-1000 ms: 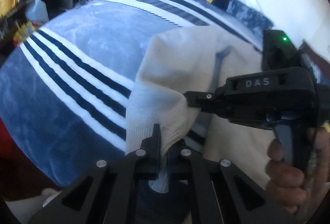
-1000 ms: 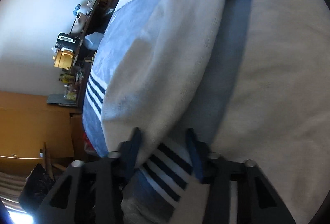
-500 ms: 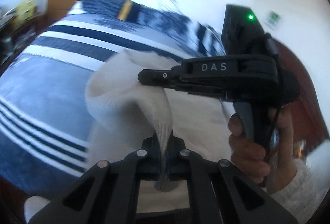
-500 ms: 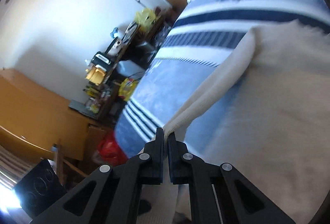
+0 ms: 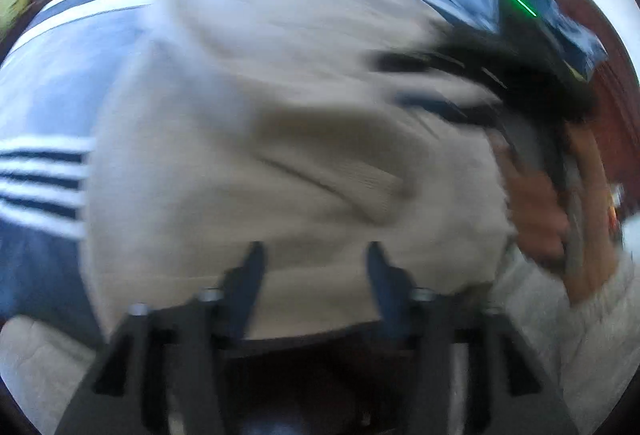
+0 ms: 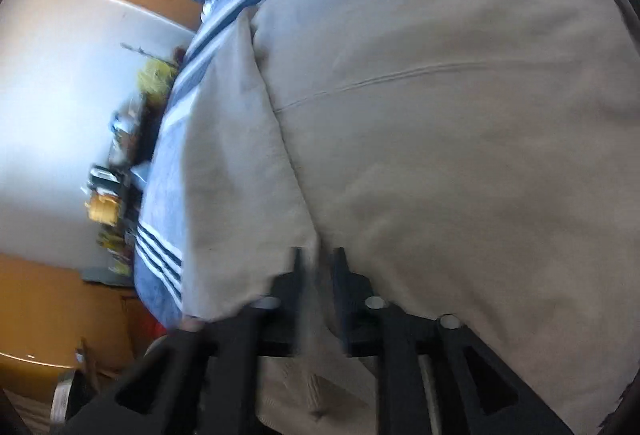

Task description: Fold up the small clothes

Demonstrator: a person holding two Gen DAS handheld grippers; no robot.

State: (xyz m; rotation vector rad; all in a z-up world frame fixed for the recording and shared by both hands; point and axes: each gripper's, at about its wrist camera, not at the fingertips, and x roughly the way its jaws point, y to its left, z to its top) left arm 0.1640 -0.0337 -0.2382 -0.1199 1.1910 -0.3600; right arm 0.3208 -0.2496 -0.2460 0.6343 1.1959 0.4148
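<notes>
A cream knit garment [image 5: 280, 139] lies spread on a bed covered by a blue blanket with navy and white stripes [image 5: 40, 171], one layer of it doubled over the rest, as a person works a handheld gripper in each hand. The left gripper [image 5: 312, 255] hangs over the near edge of the cloth, its jaws opening and standing well apart with nothing pinched between them. The right gripper [image 6: 318, 259] is also letting go: its jaws are opening, a little cloth showing in the gap but not clamped (the left view is heavily blurred, so its outline there is smeared). Judging by the doubled layer, one fold has just been laid and released. The next move likely calls for picking a fresh edge or corner, gripping it with both tools, and carrying it across evenly so the stack stays flat.
</notes>
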